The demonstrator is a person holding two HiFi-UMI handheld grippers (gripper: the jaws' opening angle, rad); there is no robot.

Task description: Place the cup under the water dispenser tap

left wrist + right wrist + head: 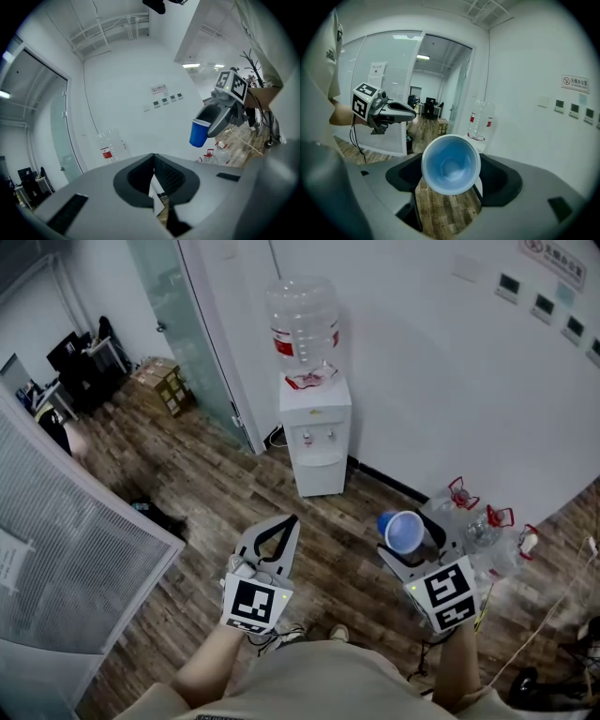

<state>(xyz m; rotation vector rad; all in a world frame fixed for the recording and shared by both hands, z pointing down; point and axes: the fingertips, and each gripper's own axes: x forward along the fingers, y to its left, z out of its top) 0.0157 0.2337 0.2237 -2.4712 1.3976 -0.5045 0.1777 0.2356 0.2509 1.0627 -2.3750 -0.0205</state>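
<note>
A white water dispenser (315,432) stands against the wall with a clear bottle (302,326) on top; its taps sit above a recess. My right gripper (411,542) is shut on a blue cup (402,531), held in the air to the right of the dispenser and nearer to me. In the right gripper view the cup (451,165) shows its open mouth between the jaws, and the bottle (480,119) is behind it. My left gripper (284,526) hangs shut and empty left of the cup. The left gripper view shows the cup (198,133) in the right gripper (220,119).
Several empty water bottles (478,521) lie on the wood floor at the right, beside cables (553,615). A glass door (187,334) is left of the dispenser, with cardboard boxes (161,385) beyond it. A partition with blinds (66,559) stands at the left.
</note>
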